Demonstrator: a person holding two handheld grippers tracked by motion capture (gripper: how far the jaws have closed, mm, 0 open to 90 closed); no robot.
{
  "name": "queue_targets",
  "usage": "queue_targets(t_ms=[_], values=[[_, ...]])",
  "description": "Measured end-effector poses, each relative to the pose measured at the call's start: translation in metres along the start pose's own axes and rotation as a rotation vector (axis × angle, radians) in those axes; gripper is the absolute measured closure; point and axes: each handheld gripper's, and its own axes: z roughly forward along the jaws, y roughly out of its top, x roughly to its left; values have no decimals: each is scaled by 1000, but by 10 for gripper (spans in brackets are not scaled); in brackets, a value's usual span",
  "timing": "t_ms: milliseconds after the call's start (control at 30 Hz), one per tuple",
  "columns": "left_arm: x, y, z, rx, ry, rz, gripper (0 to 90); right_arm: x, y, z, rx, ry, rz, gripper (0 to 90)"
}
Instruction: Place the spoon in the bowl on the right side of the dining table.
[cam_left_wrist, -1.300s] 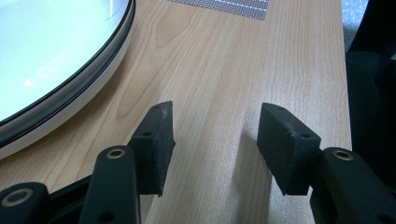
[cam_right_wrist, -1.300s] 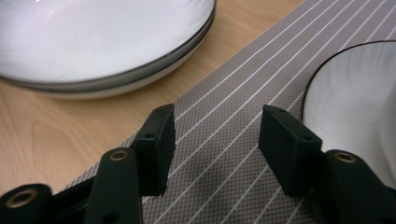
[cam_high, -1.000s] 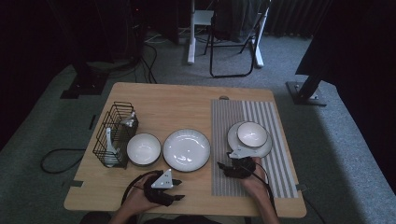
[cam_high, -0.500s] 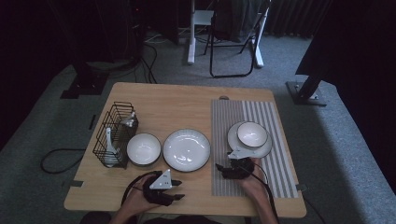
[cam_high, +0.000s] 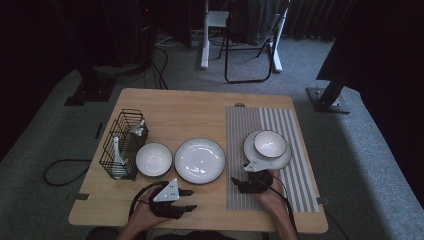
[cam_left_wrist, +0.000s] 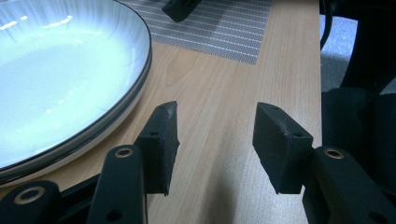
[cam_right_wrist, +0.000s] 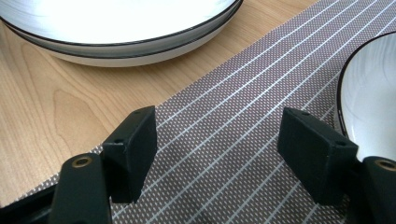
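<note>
A wide white plate with a dark rim sits in the middle of a light wooden table, nearest of the dishes to both tools. The left gripper rests low by the table's near edge, just in front of the plate and apart from it, its jaws standing well open over bare wood; in the left gripper view the plate's rim curves past the left jaw without touching it. The right gripper lies on the near left part of a grey striped placemat, jaws spread wide and holding nothing, pointed toward the plate; the right gripper view shows mat weave between the jaws, the plate ahead on the wood. Just beyond that gripper, a small bowl sits on a second plate on the mat. To the left of the central plate, a white bowl stands just beside it, and next to that a black wire rack holds pale utensils. A person's hands come in from the near edge. A folding chair stands on the grey carpet beyond the table.
</note>
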Motion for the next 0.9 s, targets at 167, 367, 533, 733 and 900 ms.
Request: queue_targets(t_ms=[167,367,533,733,900], values=[[3,2,-6,-10,10,-8,509,-3,1,-3,10,7,-32,278],[6,4,-14,-21,30,-16,509,-8,2,-5,45,32,-91,276],[8,6,-22,-34,49,-25,509,-8,4,-5,58,63,-128,276],[13,6,-30,-57,68,-44,510,-7,10,-3,49,97,-161,276],[17,8,-38,-66,85,-55,510,-9,8,3,23,97,-112,277]])
